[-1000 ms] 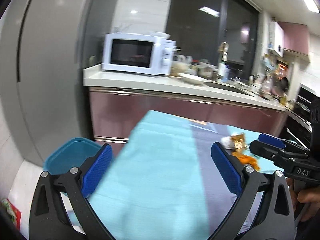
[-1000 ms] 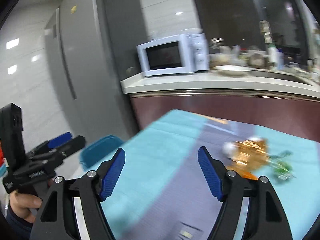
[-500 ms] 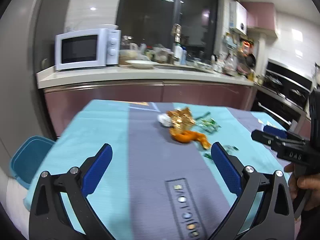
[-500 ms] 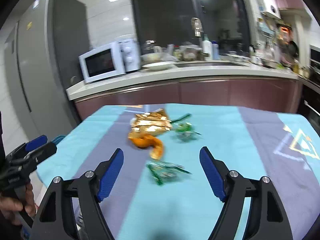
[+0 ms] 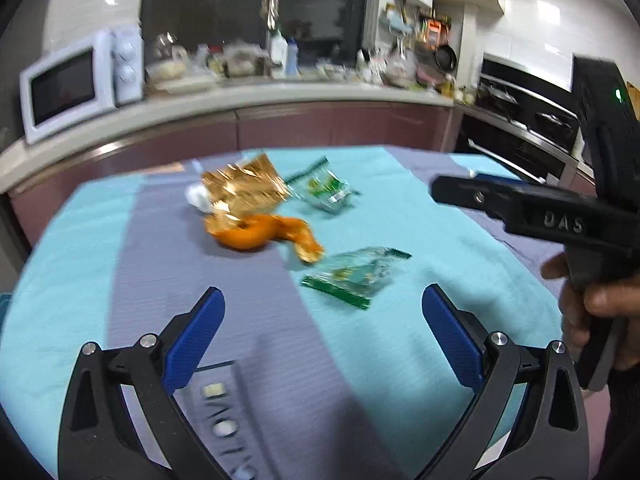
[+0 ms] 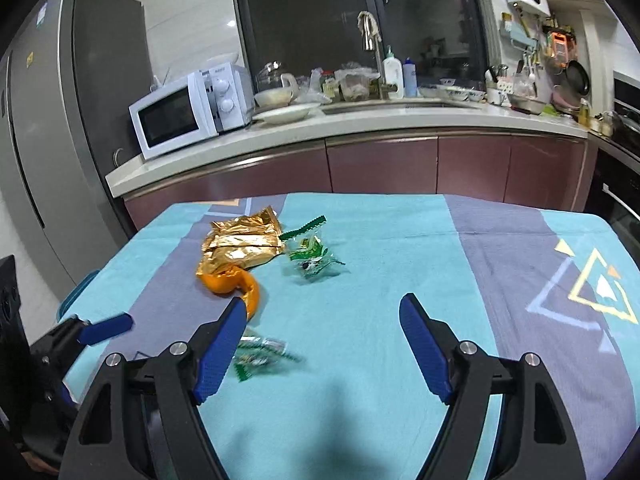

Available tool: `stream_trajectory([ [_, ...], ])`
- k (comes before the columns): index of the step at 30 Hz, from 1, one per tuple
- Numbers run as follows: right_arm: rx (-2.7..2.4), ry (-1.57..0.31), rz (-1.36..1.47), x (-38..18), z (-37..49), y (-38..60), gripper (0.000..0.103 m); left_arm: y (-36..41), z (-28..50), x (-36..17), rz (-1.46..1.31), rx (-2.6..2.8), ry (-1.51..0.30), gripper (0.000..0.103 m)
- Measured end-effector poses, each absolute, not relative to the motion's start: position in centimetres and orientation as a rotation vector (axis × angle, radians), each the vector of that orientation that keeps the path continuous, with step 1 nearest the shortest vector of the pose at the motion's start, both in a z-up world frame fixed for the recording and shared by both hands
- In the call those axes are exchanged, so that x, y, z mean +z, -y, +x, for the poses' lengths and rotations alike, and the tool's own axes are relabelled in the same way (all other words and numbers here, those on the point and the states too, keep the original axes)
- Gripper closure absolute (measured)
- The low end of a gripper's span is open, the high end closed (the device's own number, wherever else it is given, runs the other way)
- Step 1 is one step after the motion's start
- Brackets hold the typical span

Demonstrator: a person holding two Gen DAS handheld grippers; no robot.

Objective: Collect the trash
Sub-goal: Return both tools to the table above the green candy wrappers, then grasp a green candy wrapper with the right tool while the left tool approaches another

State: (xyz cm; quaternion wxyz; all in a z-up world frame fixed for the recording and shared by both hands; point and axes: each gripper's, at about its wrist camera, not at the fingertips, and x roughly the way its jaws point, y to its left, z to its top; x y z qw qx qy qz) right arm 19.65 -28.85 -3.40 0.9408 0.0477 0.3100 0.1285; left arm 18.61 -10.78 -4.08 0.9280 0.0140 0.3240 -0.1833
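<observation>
Left tongs [image 5: 322, 322] and right tongs [image 6: 322, 338] both hang with jaws apart and empty over the cloth [image 6: 400, 248], likely lining up a first pick. Trash sits left of centre: gold bag [image 6: 244, 240], orange peel [image 6: 232, 282], far wrapper [image 6: 312, 254], near wrapper [image 6: 260, 354] just beside the right tongs' left finger.

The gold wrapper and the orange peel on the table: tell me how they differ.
The gold wrapper is shiny, crinkled foil lying fairly flat; the orange peel is matte, bright orange and curled, with a strip trailing off. The wrapper covers more cloth than the peel. The wrapper lies farther from the grippers, the peel nearer. Both rest on the tablecloth, touching each other, and neither is held.
</observation>
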Motion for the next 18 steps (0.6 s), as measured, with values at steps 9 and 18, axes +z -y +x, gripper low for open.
stream_trajectory([
  [9, 0.298, -0.680, 0.060, -4.0, 23.8, 28.7, 0.027, 12.9, 26.9, -7.6, -0.104, -0.414, -0.877, 0.006],
  [18, 0.357, -0.741, 0.075, -5.2, 27.8, 27.8, 0.027, 13.7, 29.5, -8.8, -0.136, -0.428, -0.886, 0.011],
])
